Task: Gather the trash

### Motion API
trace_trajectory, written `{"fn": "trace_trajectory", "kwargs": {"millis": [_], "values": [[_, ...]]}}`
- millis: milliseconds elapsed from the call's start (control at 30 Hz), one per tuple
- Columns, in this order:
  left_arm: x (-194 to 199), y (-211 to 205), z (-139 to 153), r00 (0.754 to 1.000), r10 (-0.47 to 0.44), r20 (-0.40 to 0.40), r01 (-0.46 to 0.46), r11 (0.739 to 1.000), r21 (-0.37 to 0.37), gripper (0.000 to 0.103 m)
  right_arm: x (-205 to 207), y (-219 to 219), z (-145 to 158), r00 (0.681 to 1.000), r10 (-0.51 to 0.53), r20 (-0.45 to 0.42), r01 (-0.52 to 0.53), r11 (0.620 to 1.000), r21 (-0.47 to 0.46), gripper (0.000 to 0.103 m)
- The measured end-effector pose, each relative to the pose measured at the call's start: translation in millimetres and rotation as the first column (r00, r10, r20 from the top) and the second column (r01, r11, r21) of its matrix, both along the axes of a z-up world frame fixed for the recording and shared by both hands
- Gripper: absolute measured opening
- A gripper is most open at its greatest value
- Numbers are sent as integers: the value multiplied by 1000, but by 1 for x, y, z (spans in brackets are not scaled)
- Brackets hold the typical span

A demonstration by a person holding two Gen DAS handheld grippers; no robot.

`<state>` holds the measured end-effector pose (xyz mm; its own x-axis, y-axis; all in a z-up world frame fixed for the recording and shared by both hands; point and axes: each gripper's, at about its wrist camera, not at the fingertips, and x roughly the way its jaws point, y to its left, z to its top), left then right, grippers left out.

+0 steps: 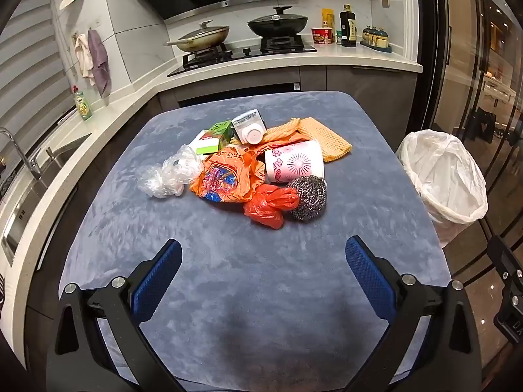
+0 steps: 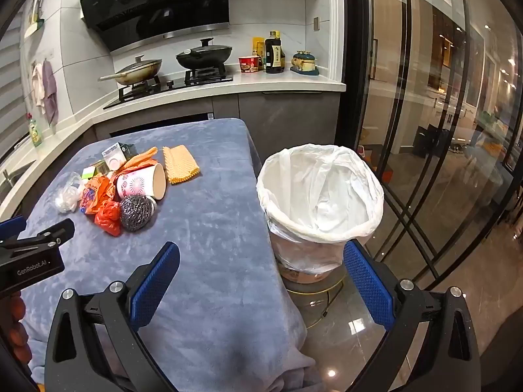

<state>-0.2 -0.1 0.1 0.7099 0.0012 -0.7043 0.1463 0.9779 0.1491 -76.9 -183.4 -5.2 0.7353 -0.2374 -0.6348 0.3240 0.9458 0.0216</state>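
Observation:
A pile of trash lies on the blue-grey cloth table (image 1: 228,261): a clear plastic bag (image 1: 170,173), an orange printed bag (image 1: 225,176), a red bag (image 1: 271,204), a steel scourer (image 1: 309,197), a pink paper cup (image 1: 294,161) on its side, an orange foam net (image 1: 323,137), a white bottle (image 1: 250,129) and a green carton (image 1: 219,130). The white-lined bin (image 2: 320,196) stands right of the table. My left gripper (image 1: 263,254) is open and empty, short of the pile. My right gripper (image 2: 261,261) is open and empty, over the table's right edge near the bin.
A kitchen counter with a sink (image 1: 29,176) runs along the left. A stove with two pans (image 1: 248,29) and bottles is at the back. Glass doors (image 2: 441,130) stand on the right. The bin also shows in the left wrist view (image 1: 441,176).

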Motion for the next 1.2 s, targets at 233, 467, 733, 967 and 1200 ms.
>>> {"fn": "trace_trajectory", "kwargs": {"millis": [233,467,733,967,1200], "values": [[0,6,4,1000,-15,9,15,1000,-19,95,0,1,1,1000,0,7,0,1000,-2,96],[-2,1,1,1000,-11,27,11,1000,-11,95,0,2,1,1000,1,6,-1,1000,-3,96],[-4,-1,2,999,-10,41,10,1000,-5,95,0,4,3,1000,-1,14,1,1000,-6,96],[-3,-2,2,1000,-8,26,8,1000,-4,96,1,3,4,1000,1,12,-1,1000,-7,96],[-4,-1,4,999,-6,33,7,1000,-8,96,0,4,6,1000,10,18,-10,1000,-14,96]]}}
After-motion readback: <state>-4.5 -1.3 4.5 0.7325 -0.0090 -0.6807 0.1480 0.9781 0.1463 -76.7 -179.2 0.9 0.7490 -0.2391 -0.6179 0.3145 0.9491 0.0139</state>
